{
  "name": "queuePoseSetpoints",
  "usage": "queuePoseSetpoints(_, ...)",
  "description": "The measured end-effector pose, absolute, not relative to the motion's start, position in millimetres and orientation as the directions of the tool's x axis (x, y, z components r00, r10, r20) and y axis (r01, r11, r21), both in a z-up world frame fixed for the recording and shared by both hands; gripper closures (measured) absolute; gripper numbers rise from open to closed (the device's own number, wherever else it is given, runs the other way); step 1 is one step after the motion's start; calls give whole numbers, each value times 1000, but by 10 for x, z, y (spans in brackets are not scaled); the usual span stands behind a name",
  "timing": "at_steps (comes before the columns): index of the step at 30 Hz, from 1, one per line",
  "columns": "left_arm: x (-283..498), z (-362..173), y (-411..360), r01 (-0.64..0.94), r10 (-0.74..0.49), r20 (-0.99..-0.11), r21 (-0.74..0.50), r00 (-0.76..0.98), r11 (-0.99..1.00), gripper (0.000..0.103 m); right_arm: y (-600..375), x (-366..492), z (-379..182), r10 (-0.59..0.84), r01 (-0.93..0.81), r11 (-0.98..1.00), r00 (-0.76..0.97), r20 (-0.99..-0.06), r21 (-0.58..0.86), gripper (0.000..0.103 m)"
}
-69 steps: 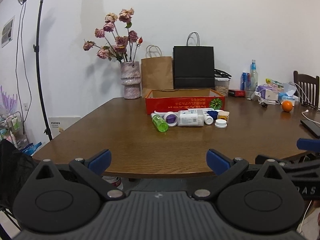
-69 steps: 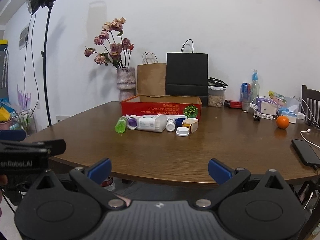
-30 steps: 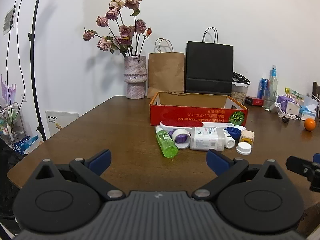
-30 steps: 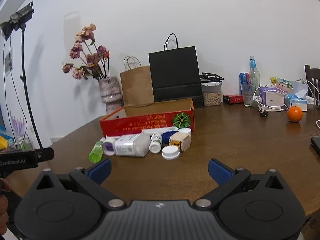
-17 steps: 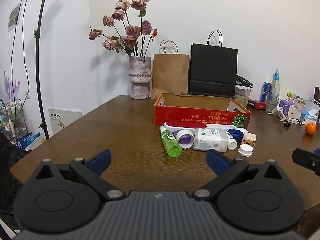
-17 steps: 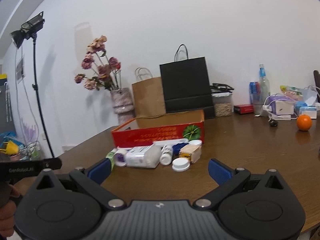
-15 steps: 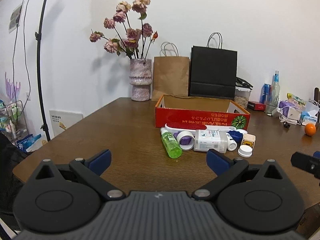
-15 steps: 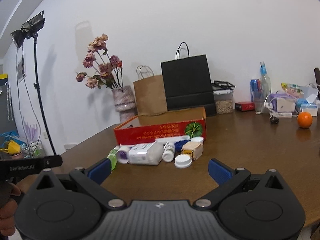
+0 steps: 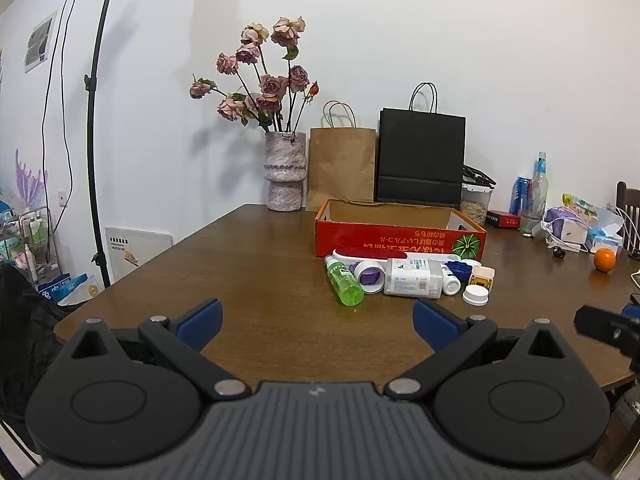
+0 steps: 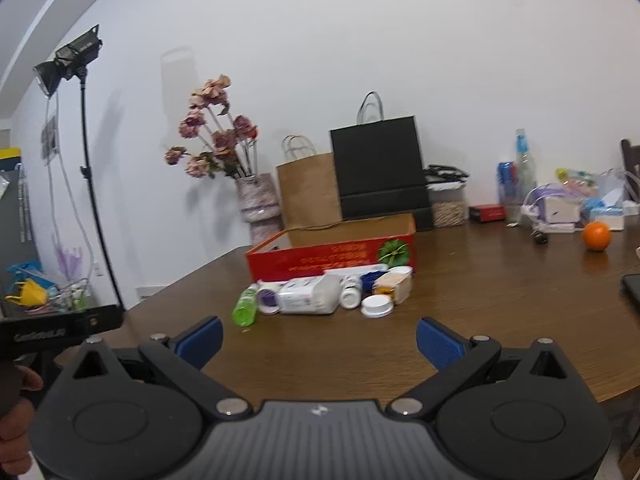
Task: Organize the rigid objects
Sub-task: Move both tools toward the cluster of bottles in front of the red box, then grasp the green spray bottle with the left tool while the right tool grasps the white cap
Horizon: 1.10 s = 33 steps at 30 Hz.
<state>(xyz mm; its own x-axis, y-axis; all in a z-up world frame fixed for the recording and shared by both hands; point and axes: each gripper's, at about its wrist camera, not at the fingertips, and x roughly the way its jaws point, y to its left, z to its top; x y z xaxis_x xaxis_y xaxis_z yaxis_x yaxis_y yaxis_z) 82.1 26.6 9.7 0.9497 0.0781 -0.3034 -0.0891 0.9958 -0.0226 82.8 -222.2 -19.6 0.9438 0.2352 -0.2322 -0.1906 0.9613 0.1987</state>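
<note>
A red cardboard box stands open on the brown table. In front of it lies a cluster: a green bottle, a large white bottle, a small white bottle, a blue cap, a white cap, a small yellow-and-white box and a white-and-red brush. My left gripper and right gripper are open and empty, well short of the cluster.
A vase of dried roses, a brown paper bag and a black bag stand behind the box. An orange, bottles, cables and a phone lie at the right. A light stand rises at the left.
Both grippers have moved forward over the table's near edge toward the cluster, which now looks larger. Both stay open. Nothing on the table has moved.
</note>
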Motion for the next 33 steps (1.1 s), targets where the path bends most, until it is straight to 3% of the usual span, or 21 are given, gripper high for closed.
queuePoseSetpoints(5, 1065, 19, 345, -68, 45, -383, -48, 923, 997, 0, -2259, 1005, -240, 211, -169, 971, 940, -267, 171, 0)
queuePoseSetpoints(10, 1505, -38, 303, -50, 45, -384, -4, 922, 999, 0, -2273, 1411, -241, 240, -204, 968, 925, -294, 148, 2)
queuePoseSetpoints(15, 2265, -153, 224, 32, -25, -468, 6, 883, 999, 0, -2213, 1984, -217, 226, -198, 973, 920, -319, 118, 14)
queuePoseSetpoints(19, 2811, -273, 222, 23, -13, -508, 13, 861, 1000, 6, -2257, 2535, -357, 254, -205, 966, 874, -415, 160, 22)
queuePoseSetpoints(21, 3063, -349, 236, 19, -11, -541, 9, 841, 1000, 11, -2254, 2773, -453, 248, -194, 968, 848, -469, 161, 33)
queuePoseSetpoints(28, 3545, -502, 339, -1, -17, -600, -30, 800, 1000, 12, -2157, 3292, -696, 213, -193, 977, 815, -539, 93, 34)
queuePoseSetpoints(29, 3570, -524, 348, -4, -15, -605, -31, 796, 1000, 15, -2151, 3351, -708, 212, -192, 977, 807, -551, 96, 34)
queuePoseSetpoints(33, 3541, -610, 418, 16, -62, -627, -79, 776, 997, 57, -2094, 3452, -727, 187, -190, 980, 802, -567, 55, 37)
